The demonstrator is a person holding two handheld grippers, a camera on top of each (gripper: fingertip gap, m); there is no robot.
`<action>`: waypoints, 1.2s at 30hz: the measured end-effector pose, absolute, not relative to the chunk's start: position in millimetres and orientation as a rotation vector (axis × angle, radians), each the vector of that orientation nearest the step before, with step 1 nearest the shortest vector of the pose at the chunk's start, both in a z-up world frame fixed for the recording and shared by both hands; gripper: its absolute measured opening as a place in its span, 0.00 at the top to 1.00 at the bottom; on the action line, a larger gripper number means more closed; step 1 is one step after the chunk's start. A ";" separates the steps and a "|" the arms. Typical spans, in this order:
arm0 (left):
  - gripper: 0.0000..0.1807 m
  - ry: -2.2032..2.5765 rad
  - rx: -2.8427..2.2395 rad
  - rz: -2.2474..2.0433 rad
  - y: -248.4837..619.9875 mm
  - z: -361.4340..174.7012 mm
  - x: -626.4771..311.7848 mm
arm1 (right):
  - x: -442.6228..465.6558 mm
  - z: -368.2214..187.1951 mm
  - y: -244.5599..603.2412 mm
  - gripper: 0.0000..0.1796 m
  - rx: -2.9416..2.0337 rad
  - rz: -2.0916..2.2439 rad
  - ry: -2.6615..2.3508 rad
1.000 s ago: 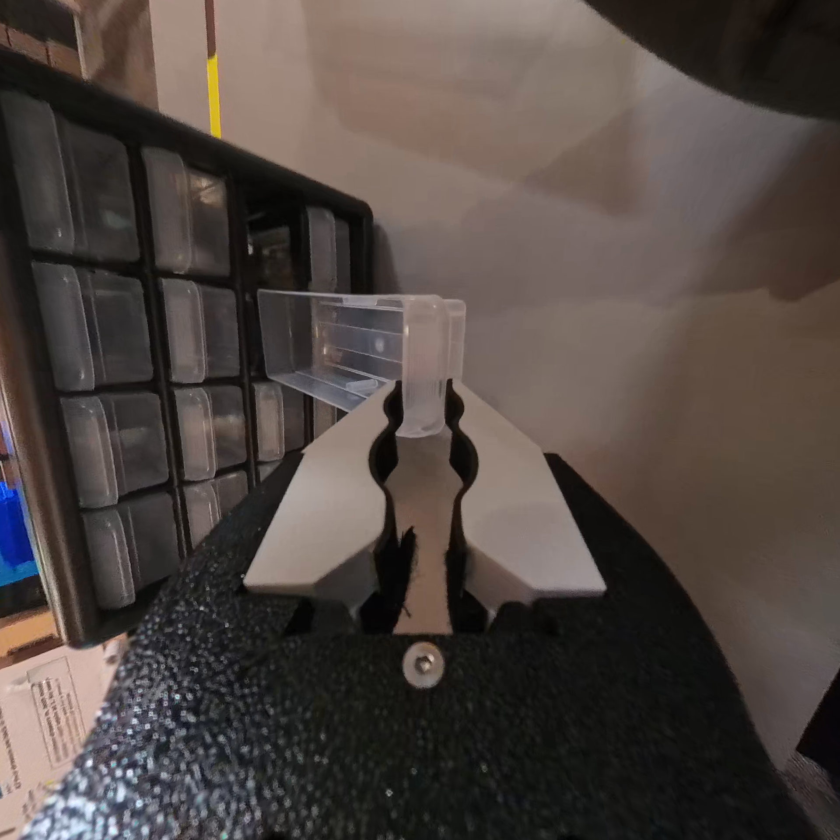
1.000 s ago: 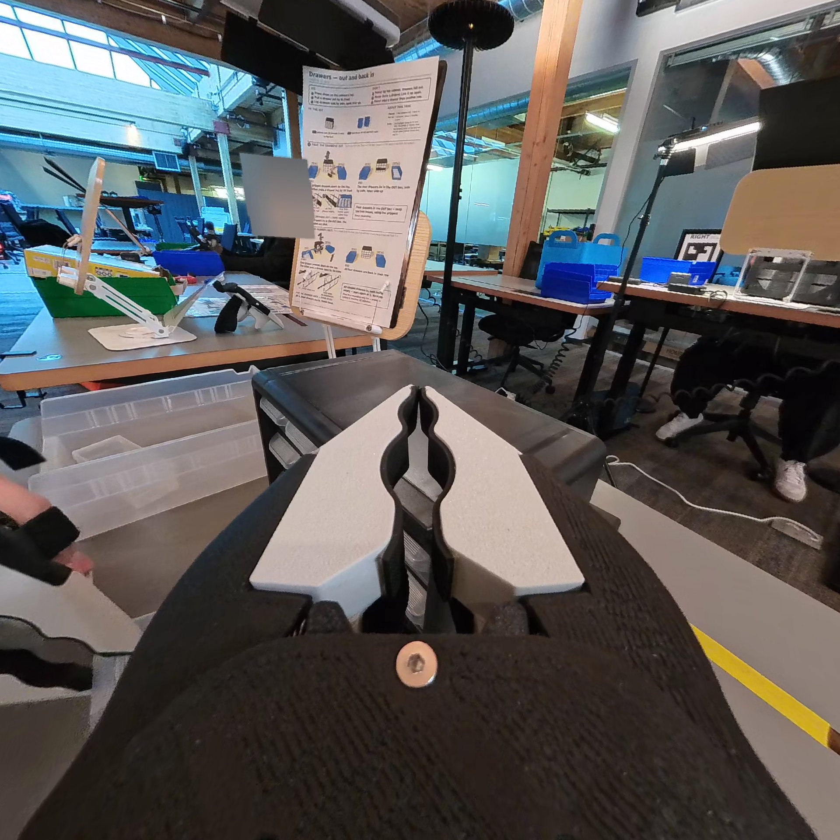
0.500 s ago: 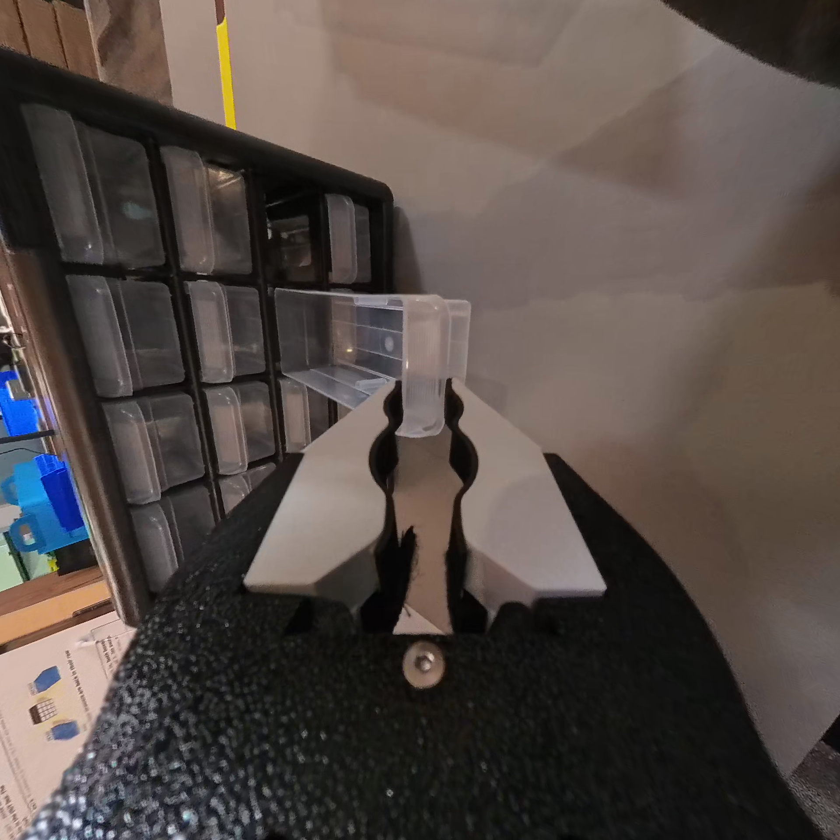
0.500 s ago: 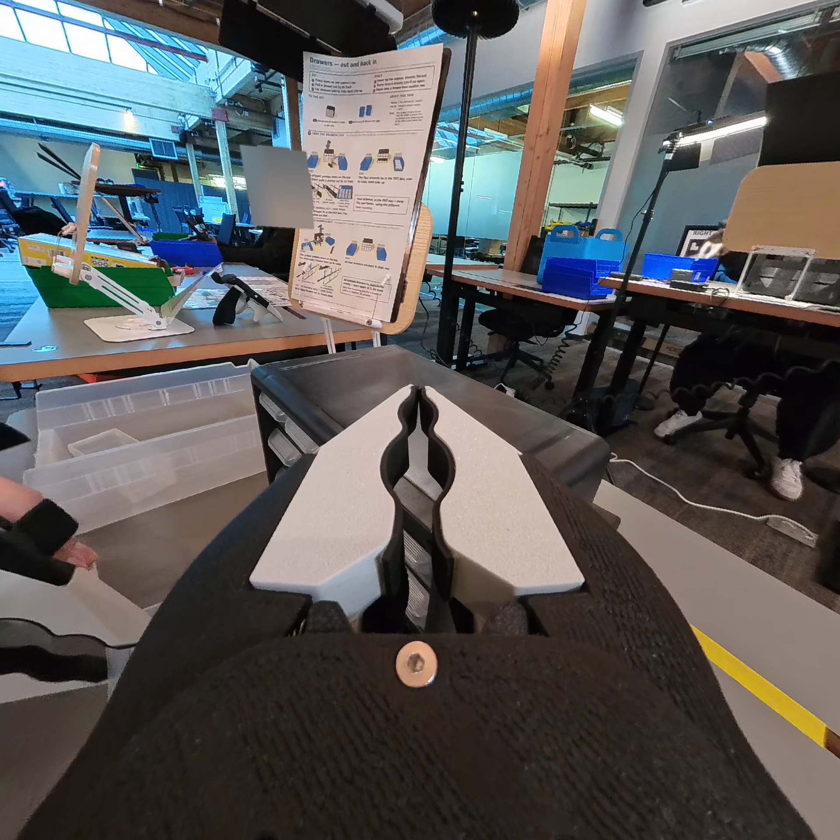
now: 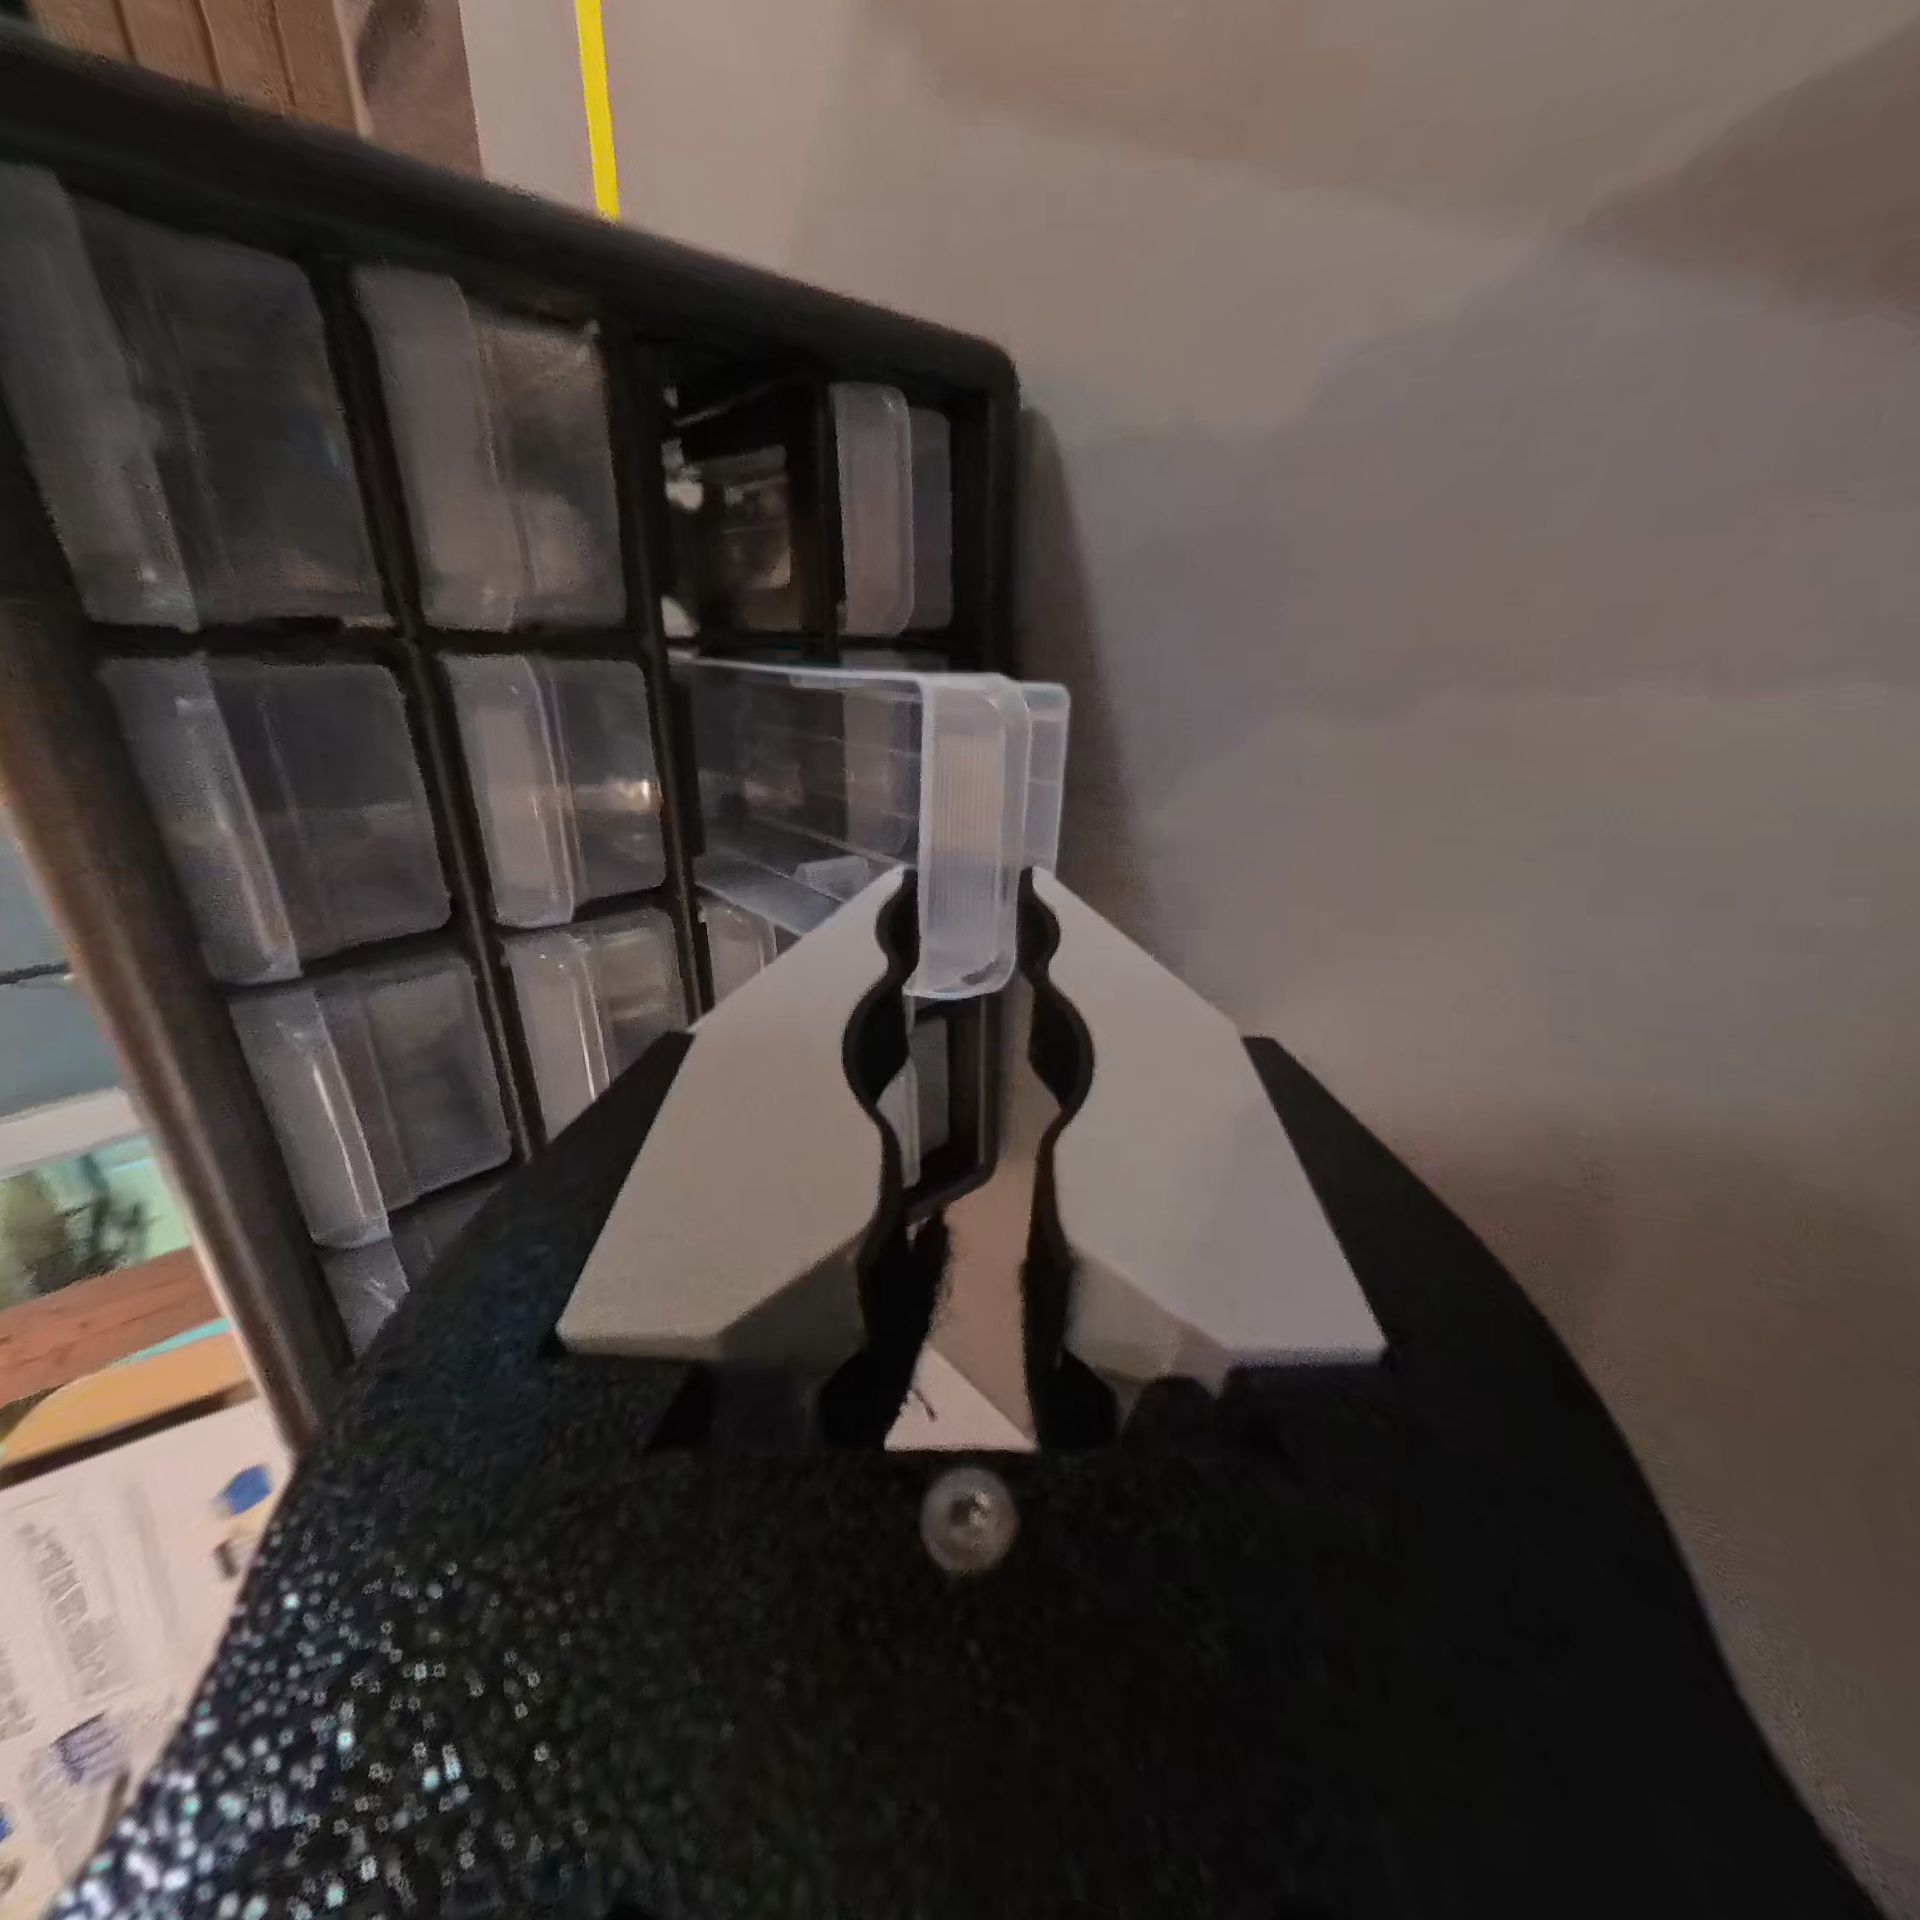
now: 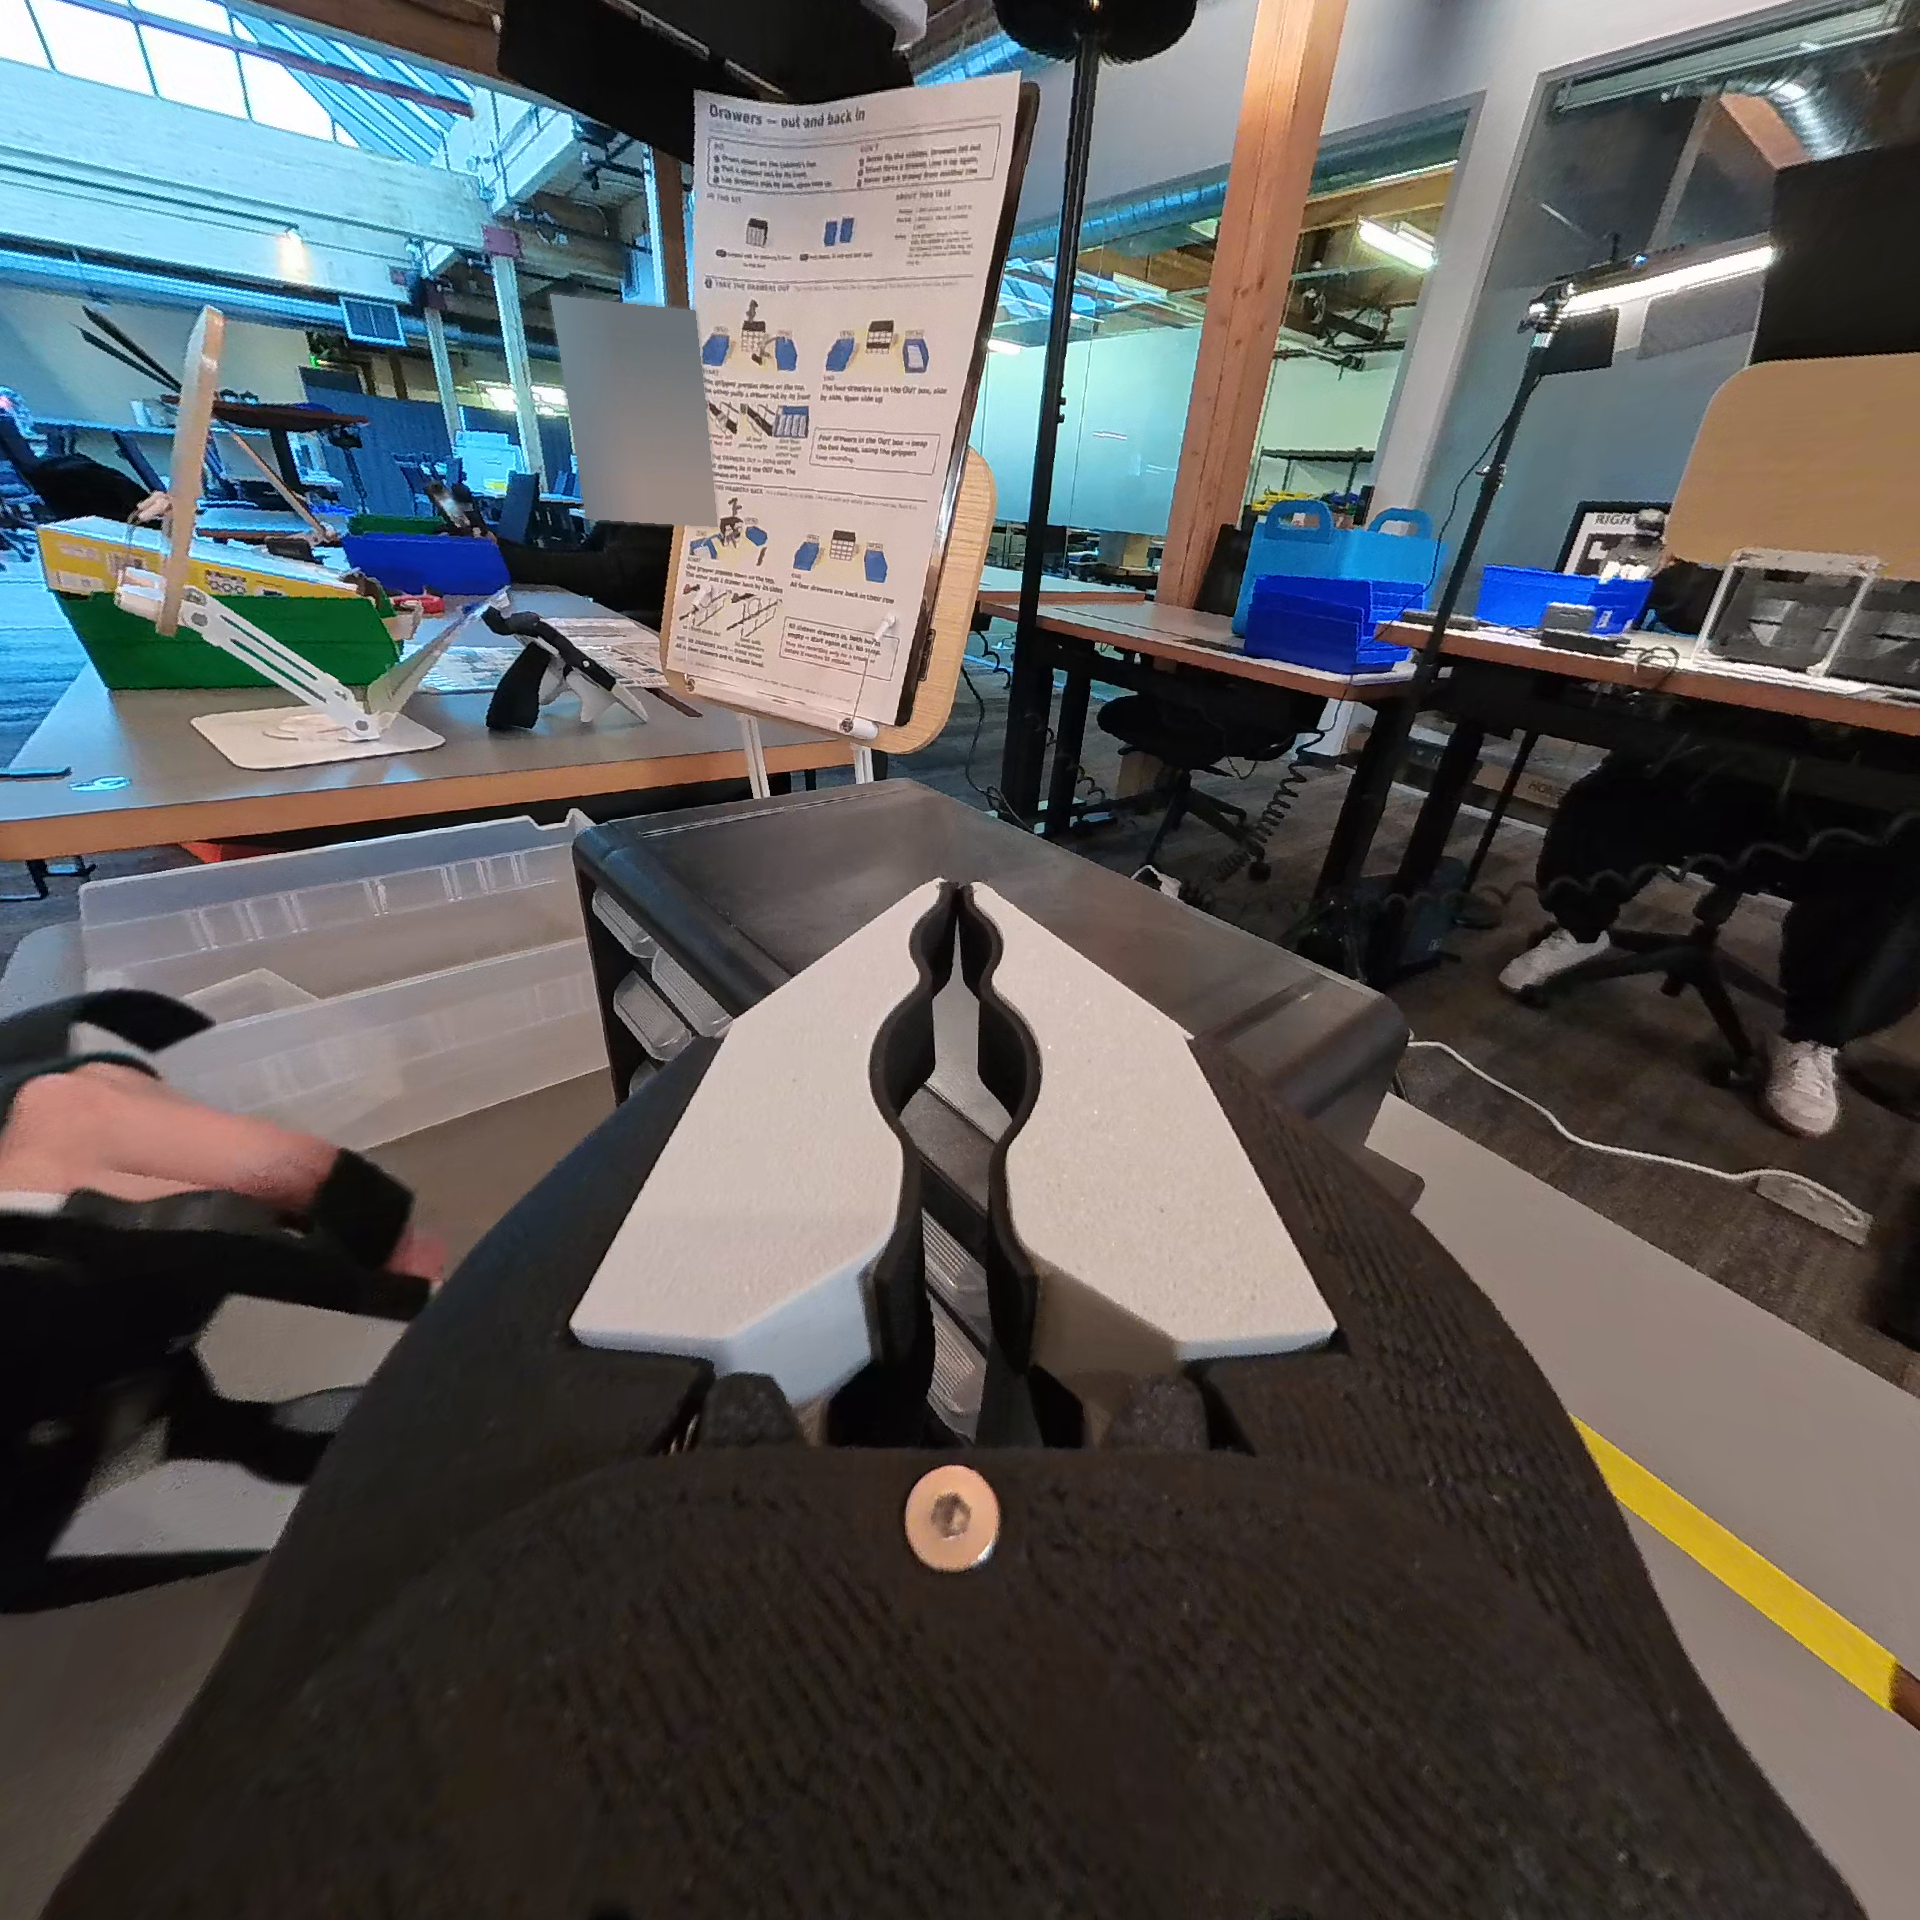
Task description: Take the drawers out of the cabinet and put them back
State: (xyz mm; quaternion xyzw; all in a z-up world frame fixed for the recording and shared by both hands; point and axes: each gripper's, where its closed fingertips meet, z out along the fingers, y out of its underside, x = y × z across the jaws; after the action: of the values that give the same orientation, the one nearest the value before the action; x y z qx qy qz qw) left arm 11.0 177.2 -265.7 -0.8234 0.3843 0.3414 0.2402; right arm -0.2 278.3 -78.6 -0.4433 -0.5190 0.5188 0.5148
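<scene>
1. Left gripper (image 5: 966, 935), frame centre, is clenched on the tab of a clear drawer (image 5: 831, 774).
2. The drawer's long axis runs away to the upper left into the cabinet (image 5: 675, 582); its rear end appears to sit at its slot in the right column, most of its length outside.
3. An empty slot (image 5: 743, 509) lies just above; open room to the right.
4. Right gripper (image 6: 958, 904) is closed on nothing, over the cabinet's top (image 6: 1039, 894); a clear bin (image 6: 332, 935) lies left.

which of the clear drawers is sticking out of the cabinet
The clear drawer pinched by its tab in the left hand-held gripper; the others sit flush in the black cabinet.
</scene>
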 end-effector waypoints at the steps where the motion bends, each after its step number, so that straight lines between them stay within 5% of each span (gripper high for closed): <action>1: 0.91 1.049 -2.250 0.970 179.5 -268.6 5.2 | -0.3 -78.6 278.2 1.00 -1.064 1.247 -1.248; 13: 0.90 0.822 -2.086 1.084 225.1 -258.3 -31.2 | -1.7 -79.2 276.9 1.00 -1.065 1.245 -1.254; 18: 0.83 0.783 -1.915 1.113 215.9 -242.0 -15.5 | -1.5 -78.7 276.8 1.00 -1.065 1.250 -1.252; 24: 0.88 0.864 -1.957 1.025 206.5 -275.4 11.1 | -4.1 -78.4 271.8 1.00 -1.055 1.243 -1.270; 36: 0.80 0.651 -2.159 0.938 233.9 -292.4 -28.8 | -7.8 -81.4 271.2 1.00 -1.062 1.234 -1.287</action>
State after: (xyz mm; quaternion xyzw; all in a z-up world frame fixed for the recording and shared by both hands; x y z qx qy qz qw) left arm -28.8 233.9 -292.4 -0.8305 0.2503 0.3608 0.3428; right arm -7.8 271.2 -81.4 -0.4408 -0.5342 0.5121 0.5080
